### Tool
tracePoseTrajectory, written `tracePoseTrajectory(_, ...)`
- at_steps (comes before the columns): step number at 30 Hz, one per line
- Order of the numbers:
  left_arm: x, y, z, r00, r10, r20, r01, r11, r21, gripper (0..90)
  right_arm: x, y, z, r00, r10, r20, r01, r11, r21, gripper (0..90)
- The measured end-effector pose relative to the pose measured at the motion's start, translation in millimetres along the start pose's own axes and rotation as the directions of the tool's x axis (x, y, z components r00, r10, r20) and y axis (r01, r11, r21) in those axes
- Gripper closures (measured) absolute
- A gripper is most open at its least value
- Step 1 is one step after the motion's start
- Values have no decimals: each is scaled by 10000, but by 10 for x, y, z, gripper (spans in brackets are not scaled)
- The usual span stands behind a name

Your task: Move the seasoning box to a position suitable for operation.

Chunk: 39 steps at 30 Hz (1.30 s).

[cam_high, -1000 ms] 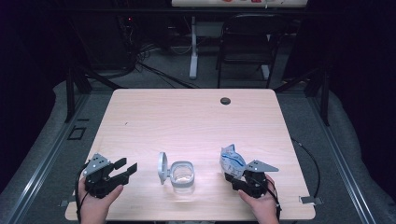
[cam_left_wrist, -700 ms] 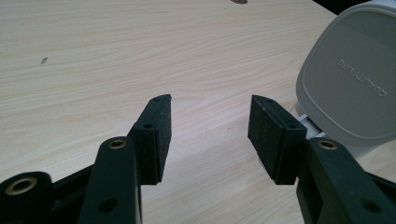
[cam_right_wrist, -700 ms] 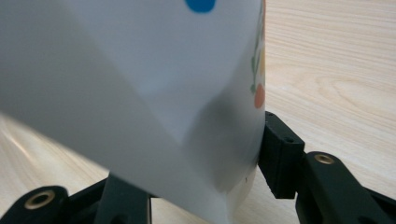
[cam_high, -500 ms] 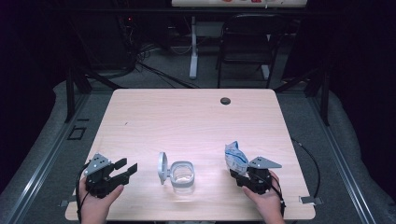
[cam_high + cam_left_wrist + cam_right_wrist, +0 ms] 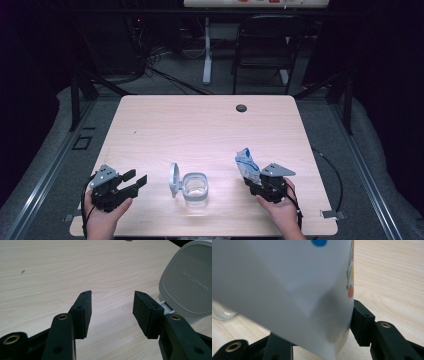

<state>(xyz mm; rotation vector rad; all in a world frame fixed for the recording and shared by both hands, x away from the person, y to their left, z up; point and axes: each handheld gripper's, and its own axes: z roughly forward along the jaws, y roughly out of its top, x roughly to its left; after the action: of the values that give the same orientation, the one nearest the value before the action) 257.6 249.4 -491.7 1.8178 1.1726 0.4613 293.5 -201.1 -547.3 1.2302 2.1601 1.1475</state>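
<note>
A wooden table (image 5: pixel 200 130) is seen from above, with a person's two hands entering from the bottom edge of the high view. At the lower left of that view the left gripper (image 5: pixel 134 182) is held in the left hand (image 5: pixel 102 217), low over the tabletop; its jaws are set wide apart and nothing is caught between them. In the left gripper view the same two black pads (image 5: pixel 82 311) are shown parted over bare wood, and the grey hinged lid (image 5: pixel 188 282) of a small box is seen at the upper right of that frame, close beside the right-hand pad.

Near the lower middle of the high view a clear box (image 5: pixel 196 185) is set on the table, its lid (image 5: pixel 174 179) stood up on edge at its left side. The box lies between the two grippers, apart from both.

At the lower right of the high view the right gripper (image 5: pixel 254 183) is held in the right hand (image 5: pixel 280 210), and a white and blue packet (image 5: pixel 247 163) is clamped in its jaws, raised upright above them. In the right gripper view the packet (image 5: pixel 287 290) is pressed against the right pad (image 5: pixel 360 322), and a bit of the clear box (image 5: pixel 222 312) is glimpsed at the left edge.
</note>
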Motion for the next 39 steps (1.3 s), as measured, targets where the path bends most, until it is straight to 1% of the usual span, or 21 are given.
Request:
tracePoseTrajectory(3, 2, 1, -1, 10000, -6, -26, 6, 10000, 35, 502, 7, 30, 1, 9997, -235, 82, 236, 9997, -60, 528)
tracePoseTrajectory(4, 2, 0, 1, 10000, -10, -23, 10, 10000, 7, 502, 4, 43, 0, 9992, -380, 94, 380, 9993, -51, 528)
tracePoseTrajectory(5, 2, 0, 2, 10000, -14, -23, 14, 10000, 12, 502, 12, 52, 6, 9993, -365, 122, 367, 9992, -134, 528)
tracePoseTrajectory(6, 3, 1, 1, 10000, -9, -30, 9, 10000, 44, 502, 13, 68, 2, 9985, -524, 184, 525, 9986, -39, 528)
tracePoseTrajectory(10, 6, 0, 1, 10000, -9, -33, 9, 10000, 55, 502, 48, 112, 5, 9933, -1058, 461, 1063, 9943, -86, 528)
tracePoseTrajectory(16, 4, 1, 0, 10000, -11, -28, 11, 10000, 41, 502, 123, 169, 17, 9845, -1648, 602, 1652, 9863, -15, 528)
tracePoseTrajectory(19, 3, 3, -3, 10000, 0, -29, 0, 10000, 27, 502, 146, 195, 33, 9826, -1748, 635, 1755, 9845, -61, 528)
tracePoseTrajectory(26, 10, 3, -3, 10000, 5, -29, -5, 10000, 29, 502, 195, 265, 43, 9723, -2190, 816, 2192, 9756, 64, 527)
tracePoseTrajectory(33, 10, 4, -6, 10000, 7, -31, -7, 10000, 20, 501, 224, 316, 62, 9695, -2299, 848, 2303, 9731, 59, 527)
tracePoseTrajectory(39, 10, 5, -4, 10000, 21, -33, -21, 10000, 23, 501, 269, 354, 81, 9609, -2645, 816, 2643, 9643, 130, 528)
